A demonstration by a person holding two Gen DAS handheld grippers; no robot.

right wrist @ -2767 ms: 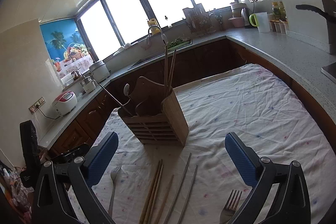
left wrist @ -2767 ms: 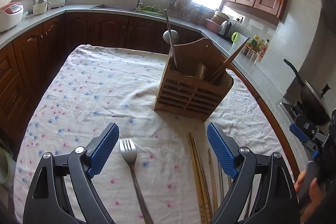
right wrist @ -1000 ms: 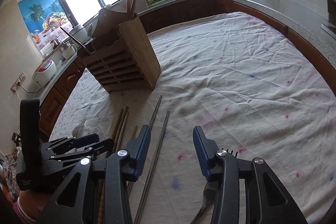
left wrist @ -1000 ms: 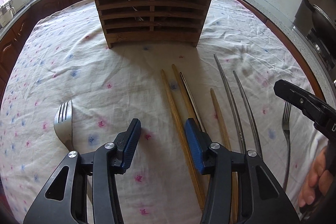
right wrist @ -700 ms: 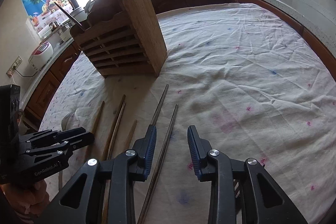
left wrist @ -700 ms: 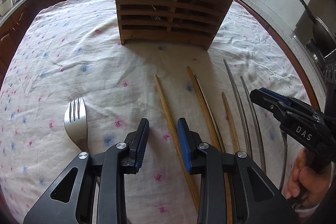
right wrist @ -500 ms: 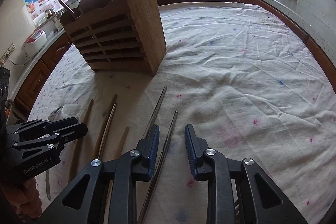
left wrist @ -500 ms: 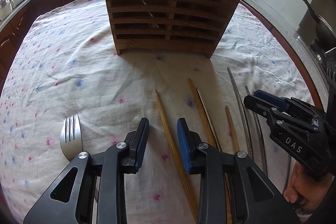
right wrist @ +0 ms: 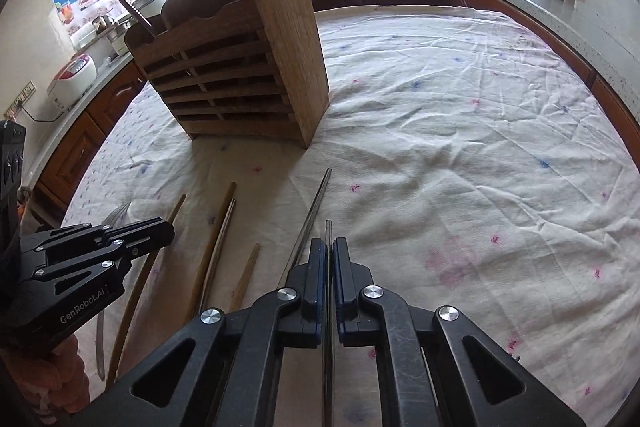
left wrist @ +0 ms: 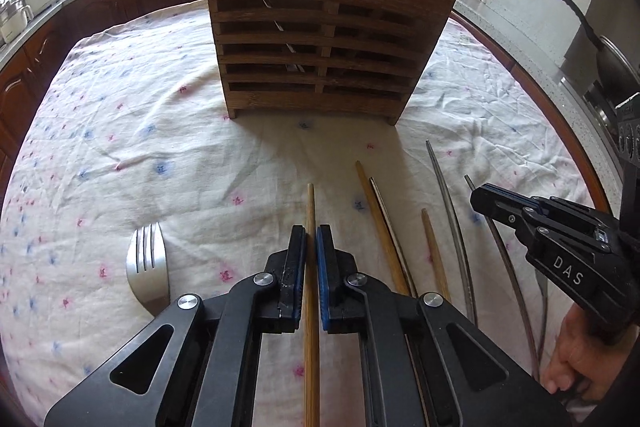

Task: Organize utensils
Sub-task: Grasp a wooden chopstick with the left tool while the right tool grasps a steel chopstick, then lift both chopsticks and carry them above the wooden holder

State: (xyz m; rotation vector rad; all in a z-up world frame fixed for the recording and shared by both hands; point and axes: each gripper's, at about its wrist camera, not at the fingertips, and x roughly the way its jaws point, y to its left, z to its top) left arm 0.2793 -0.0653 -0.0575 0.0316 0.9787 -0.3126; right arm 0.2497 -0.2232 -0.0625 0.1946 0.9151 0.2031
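Both grippers are clamped down at the same time here. The left gripper point(left wrist: 311, 237) has just finished closing, and its blue pads now pinch a wooden chopstick point(left wrist: 310, 203) that runs straight between them, tip poking out ahead toward the wooden utensil holder point(left wrist: 324, 43). The right gripper point(right wrist: 328, 247) has likewise just closed, in its case on a thin metal chopstick point(right wrist: 328, 227), with the second metal chopstick point(right wrist: 314, 207) lying just beside it on the cloth.

Everything sits on a white tablecloth point(left wrist: 160, 131) with little pink and blue marks. A fork point(left wrist: 146, 267) lies to the left of the left gripper, untouched. Between the two grippers there are more loose wooden chopsticks point(left wrist: 380, 219), roughly parallel (one of them looks shorter, or its end may just be hidden, hard to say).

The holder stands upright past the loose pieces, already with chopsticks and some metal handles sticking out of its compartments. A hand point(left wrist: 576, 363) shows at the right edge, holding the right gripper.
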